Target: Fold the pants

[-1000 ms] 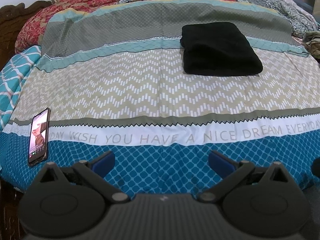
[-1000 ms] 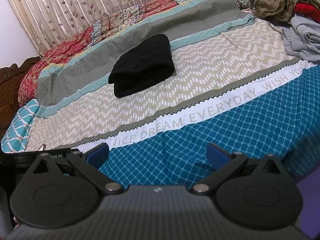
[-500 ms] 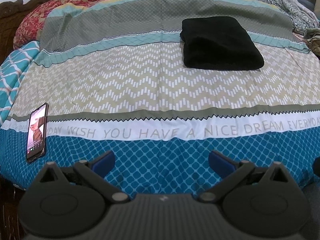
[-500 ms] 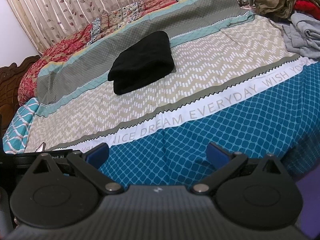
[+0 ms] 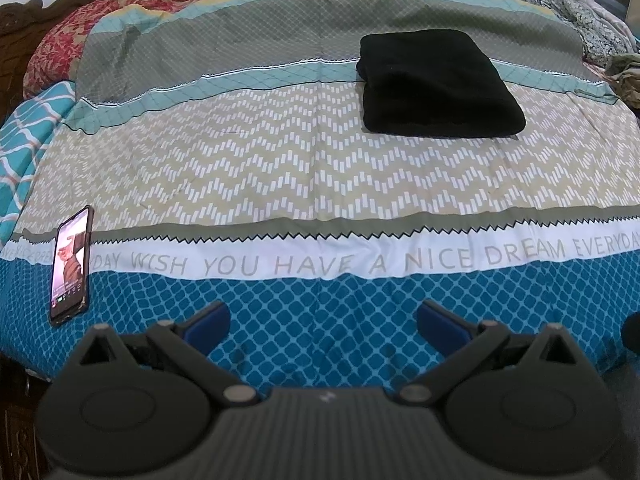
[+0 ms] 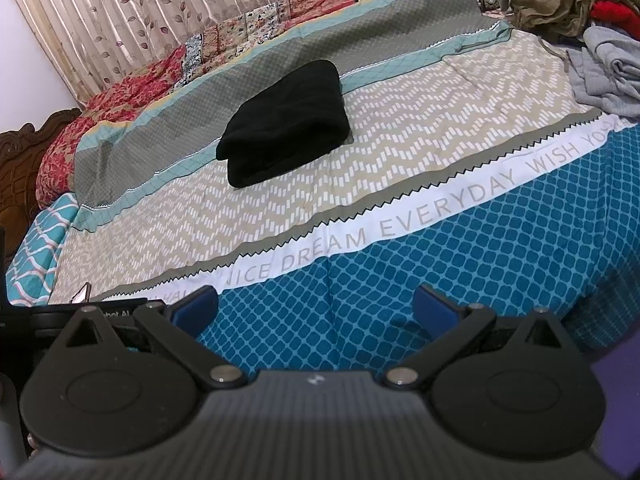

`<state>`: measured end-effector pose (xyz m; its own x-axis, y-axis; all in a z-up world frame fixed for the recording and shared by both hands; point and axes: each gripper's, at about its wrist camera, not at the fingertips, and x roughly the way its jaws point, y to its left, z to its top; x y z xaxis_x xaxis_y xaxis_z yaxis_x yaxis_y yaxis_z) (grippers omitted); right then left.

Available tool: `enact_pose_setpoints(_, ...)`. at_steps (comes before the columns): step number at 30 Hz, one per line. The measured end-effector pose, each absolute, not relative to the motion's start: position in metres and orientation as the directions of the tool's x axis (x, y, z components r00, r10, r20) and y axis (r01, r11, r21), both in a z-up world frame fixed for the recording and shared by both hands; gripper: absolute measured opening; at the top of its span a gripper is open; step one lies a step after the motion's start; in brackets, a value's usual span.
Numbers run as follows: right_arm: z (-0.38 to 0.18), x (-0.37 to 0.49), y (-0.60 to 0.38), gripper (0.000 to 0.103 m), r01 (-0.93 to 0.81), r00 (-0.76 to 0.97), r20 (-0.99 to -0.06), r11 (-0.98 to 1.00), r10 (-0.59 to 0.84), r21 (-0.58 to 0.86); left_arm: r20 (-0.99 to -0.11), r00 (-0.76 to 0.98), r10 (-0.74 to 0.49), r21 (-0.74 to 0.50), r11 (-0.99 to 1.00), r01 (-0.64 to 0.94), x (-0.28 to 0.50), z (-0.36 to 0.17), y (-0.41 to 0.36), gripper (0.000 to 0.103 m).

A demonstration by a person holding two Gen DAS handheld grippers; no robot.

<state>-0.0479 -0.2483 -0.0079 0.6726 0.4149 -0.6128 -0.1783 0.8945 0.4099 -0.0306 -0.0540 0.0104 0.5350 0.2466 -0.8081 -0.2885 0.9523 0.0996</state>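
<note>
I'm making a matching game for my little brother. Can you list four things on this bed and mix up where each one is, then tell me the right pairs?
Things:
1. folded black pants
2. phone
3. pile of unfolded clothes
4. left gripper

Places or states:
A. near the bed's left edge, screen lit
B. open, over the blue diamond band
C. heaped at the far right side of the bed
D. lying across the teal stripe and chevron band

Pairs: 1-D, 2-A, 3-C, 4-B

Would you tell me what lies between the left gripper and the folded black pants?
Only bare bedspread lies between the left gripper and the folded black pants, as the left wrist view shows.
</note>
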Motion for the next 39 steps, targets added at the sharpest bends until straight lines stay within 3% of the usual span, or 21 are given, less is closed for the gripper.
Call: enact_pose_setpoints(39,-0.0125,-0.0469,-0.2499,0.103,-0.160,0.665,-0.622,0.892,0.414,0.423,-0.819,0.526,0.231,0.105,0.960,-0.259,-0.0308,0.0068,-0.0584,0.103)
